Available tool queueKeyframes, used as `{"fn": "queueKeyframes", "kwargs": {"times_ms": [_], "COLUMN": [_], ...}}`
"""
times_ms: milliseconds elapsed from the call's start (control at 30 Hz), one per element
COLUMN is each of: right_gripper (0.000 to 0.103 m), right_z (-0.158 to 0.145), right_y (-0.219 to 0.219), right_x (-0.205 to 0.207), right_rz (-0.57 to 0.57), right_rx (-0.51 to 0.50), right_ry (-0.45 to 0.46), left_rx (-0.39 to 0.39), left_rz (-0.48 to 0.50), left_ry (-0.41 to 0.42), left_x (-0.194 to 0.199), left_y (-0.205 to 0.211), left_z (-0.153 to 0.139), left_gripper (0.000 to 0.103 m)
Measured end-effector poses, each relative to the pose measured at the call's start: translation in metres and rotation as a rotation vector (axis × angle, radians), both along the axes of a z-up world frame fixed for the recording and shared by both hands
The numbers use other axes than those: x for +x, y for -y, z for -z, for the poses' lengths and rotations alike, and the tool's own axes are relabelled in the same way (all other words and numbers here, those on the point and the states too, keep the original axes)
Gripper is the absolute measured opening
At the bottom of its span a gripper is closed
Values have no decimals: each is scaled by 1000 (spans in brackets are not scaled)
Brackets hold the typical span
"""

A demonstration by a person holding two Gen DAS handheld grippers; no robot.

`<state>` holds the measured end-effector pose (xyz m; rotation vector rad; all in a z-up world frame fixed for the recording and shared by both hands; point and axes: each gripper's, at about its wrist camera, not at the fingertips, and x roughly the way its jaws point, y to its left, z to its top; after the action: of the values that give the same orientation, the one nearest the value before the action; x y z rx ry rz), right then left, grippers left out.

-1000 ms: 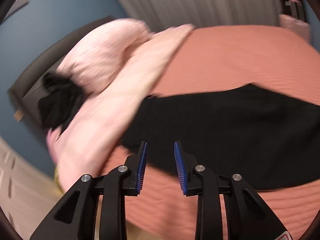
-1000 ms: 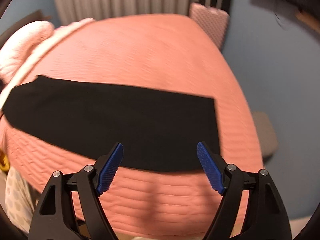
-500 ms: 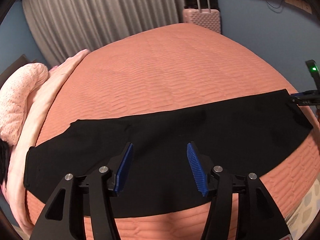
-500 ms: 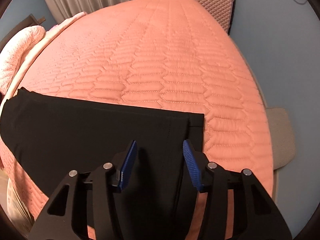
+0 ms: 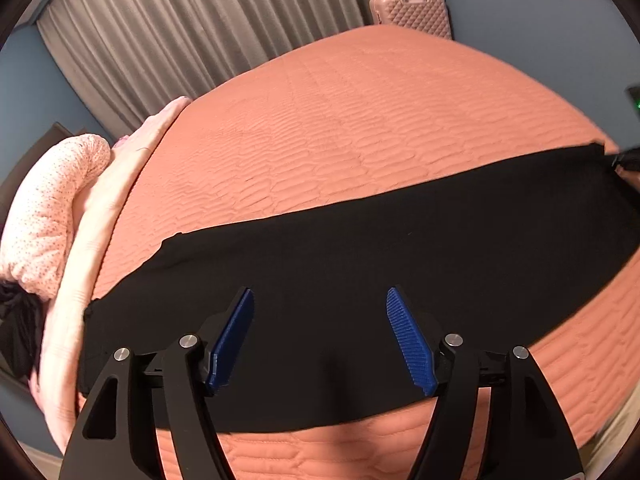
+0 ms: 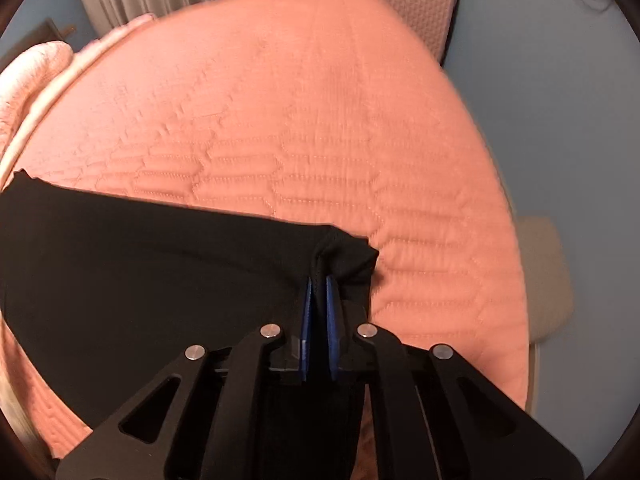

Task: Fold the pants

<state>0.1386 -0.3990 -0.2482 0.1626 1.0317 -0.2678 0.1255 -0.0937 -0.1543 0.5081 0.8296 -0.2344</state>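
Black pants (image 5: 360, 264) lie flat in a long band across the near side of a salmon quilted bed (image 5: 340, 128). My left gripper (image 5: 320, 320) is open and hovers over the middle of the pants, holding nothing. My right gripper (image 6: 319, 292) is shut on the right end of the pants (image 6: 160, 272), where the cloth bunches up between the blue pads (image 6: 306, 312). The bed also shows in the right wrist view (image 6: 300, 100).
Pink pillows and bedding (image 5: 52, 208) lie at the bed's left end, with a dark garment (image 5: 16, 328) beside them. A pink suitcase (image 5: 412, 12) and grey curtains (image 5: 192, 24) stand beyond the bed. A beige seat (image 6: 544, 272) is at the bed's right.
My right gripper moved onto the pants' end and closed on it, bunching the cloth. My left gripper swung from the pillows to over the pants and opened wider.
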Motion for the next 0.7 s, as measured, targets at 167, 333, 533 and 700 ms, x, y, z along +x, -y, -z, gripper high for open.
{"fn": "queueKeyframes", "kwargs": {"times_ms": [167, 333, 533, 700], "right_gripper": [16, 15, 23, 31], "right_z": [-35, 7, -32, -25], "right_y": [-22, -33, -31, -51], "right_x": [-35, -48, -103, -147], "right_rz": [35, -2, 155, 257], "right_rx": [-36, 58, 192, 261], "right_ry": [103, -2, 166, 110], "left_rx": [16, 28, 51, -6], "left_rz": [-17, -93, -121, -76], "left_ry": [1, -19, 12, 4], "left_x": [9, 28, 26, 11], "left_y": [-7, -26, -46, -29], "left_z": [9, 25, 17, 9], "left_gripper": [68, 68, 68, 68]}}
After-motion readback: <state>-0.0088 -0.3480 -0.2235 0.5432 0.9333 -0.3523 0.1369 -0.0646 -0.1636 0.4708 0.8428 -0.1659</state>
